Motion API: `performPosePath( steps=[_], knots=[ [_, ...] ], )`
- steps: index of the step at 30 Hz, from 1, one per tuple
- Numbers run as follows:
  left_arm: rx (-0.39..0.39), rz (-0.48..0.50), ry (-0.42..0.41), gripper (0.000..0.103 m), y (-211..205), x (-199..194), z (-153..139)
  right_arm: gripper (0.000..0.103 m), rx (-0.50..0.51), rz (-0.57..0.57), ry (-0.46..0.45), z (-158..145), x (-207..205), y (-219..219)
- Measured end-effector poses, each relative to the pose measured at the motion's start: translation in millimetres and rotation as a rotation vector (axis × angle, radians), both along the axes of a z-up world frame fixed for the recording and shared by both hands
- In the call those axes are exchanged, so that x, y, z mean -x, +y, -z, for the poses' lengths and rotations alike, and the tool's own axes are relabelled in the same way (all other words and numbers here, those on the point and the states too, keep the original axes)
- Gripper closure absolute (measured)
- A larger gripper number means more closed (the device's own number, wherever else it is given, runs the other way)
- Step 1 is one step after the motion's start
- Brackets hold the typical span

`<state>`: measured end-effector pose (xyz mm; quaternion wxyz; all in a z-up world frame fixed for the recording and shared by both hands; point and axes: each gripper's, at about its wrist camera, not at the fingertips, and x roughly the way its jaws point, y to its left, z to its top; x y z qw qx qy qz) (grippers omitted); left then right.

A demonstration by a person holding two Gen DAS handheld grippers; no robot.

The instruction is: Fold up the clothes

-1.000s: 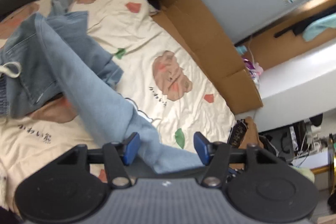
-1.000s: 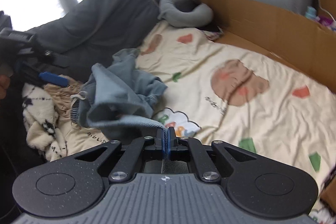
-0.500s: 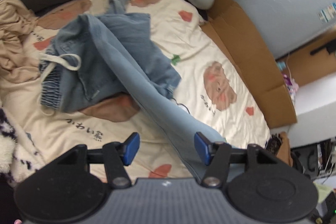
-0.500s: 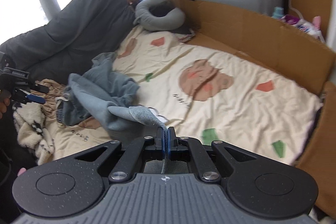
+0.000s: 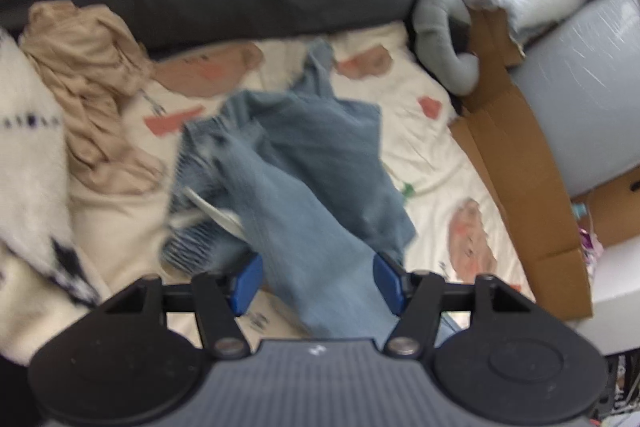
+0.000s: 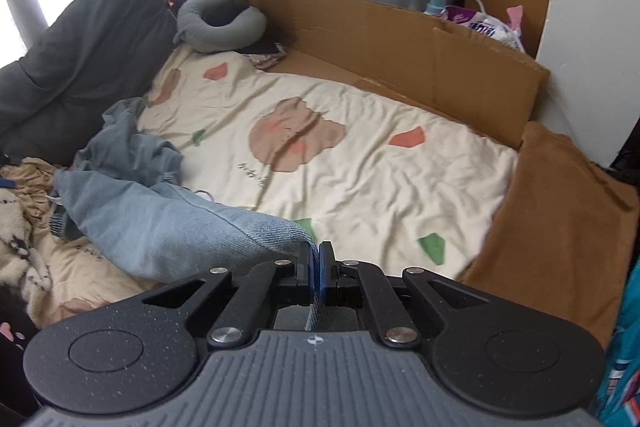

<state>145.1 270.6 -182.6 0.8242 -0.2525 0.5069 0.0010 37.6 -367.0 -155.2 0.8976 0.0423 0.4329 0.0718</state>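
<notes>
Right gripper (image 6: 315, 269), jaws clamped on a hem of the blue jeans (image 6: 160, 223), draws one leg out across the bed (image 6: 360, 163) w/ the rest bunched toward the grey cushion (image 6: 92, 67), while left gripper (image 5: 318, 285), jaws apart, straddles that leg, apparently to guide it.

- Left wrist view motion-blurred: waistband and drawstring of the light blue denim trousers (image 5: 304, 211) indistinct.
- Trouser leg end hidden under the black left gripper (image 5: 316, 283) body.
- Fluffy white black-spotted blanket (image 5: 28, 163) cut off at left edge.
- Small print on cream bear-patterned sheet (image 6: 360, 163) unreadable.
</notes>
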Motion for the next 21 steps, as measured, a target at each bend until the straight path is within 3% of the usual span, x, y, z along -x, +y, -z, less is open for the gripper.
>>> performPosePath(
  steps=[6,9,12,21],
  knots=[
    [-0.067,0.001,0.025,0.037,22,-12,4,0.103,0.045,0.058,-0.001,-4,-3,-19],
    [-0.055,-0.006,0.049,0.037,26,-11,19,0.103,0.095,0.124,-0.024,-8,-5,-32],
    [-0.037,-0.031,0.072,0.037,29,-8,42,0.103,0.081,0.180,-0.025,-8,-10,-53],
    [-0.018,-0.104,0.082,0.038,41,-12,86,0.103,0.045,0.170,0.059,24,-12,-50]
  ],
)
